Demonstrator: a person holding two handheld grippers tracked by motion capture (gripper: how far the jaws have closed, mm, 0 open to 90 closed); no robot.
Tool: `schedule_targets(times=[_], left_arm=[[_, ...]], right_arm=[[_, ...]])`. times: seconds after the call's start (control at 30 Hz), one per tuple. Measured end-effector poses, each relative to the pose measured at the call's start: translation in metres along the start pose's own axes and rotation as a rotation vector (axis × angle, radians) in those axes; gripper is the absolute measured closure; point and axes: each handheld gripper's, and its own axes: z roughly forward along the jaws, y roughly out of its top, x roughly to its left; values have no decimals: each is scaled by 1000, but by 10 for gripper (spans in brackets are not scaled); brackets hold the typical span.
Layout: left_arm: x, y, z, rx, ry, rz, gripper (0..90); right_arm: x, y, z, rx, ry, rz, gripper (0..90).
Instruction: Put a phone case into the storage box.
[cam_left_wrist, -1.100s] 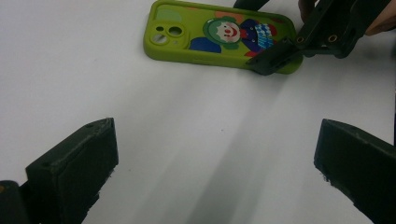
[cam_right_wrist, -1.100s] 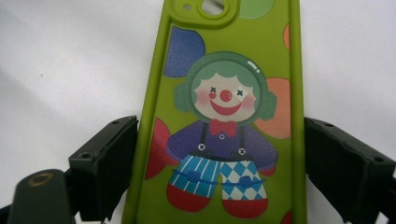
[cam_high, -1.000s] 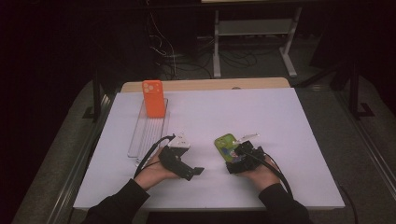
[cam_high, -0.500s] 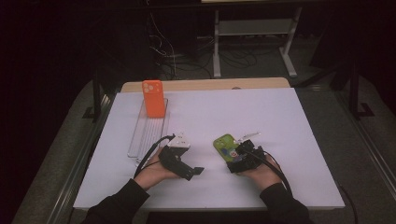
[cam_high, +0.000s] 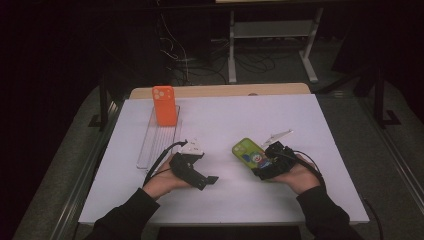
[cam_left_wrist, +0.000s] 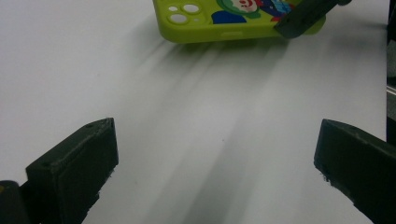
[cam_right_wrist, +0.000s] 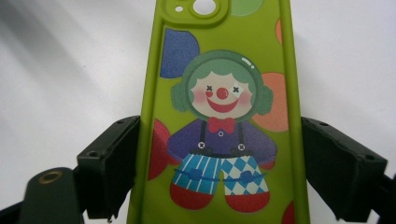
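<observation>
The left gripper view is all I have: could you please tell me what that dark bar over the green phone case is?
Observer: It is a jaw of the right gripper. In the right gripper view the jaws stand on both long sides of the green phone case, touching or nearly touching its edges.
Operator: Thank you. What is printed on the case?
Observer: A clown with green hair, a red nose and blue patterned trousers.
Operator: And is anything else on the table?
Observer: In the high view an orange phone case stands upright at the far end of a clear ridged tray, far left of your left gripper, which is open over bare white table.
</observation>
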Motion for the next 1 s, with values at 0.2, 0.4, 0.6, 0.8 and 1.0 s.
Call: schedule_targets(times=[0.2,0.4,0.6,0.8,1.0], left_arm=[[3,14,-5,-19,-21,37,0],[8,28,-11,-38,-50,87,0],[14,50,-16,-66,-97,174,0],[20,59,-16,-82,-124,230,0],[17,55,-12,-43,-159,260,0]], right_arm=[[-15,4,-15,-25,41,-64,152],[-24,7,-22,-28,116,-151,152],[-24,17,-24,-19,186,-248,152],[-22,27,-16,0,241,-347,152],[-10,35,-5,8,322,-409,152]])
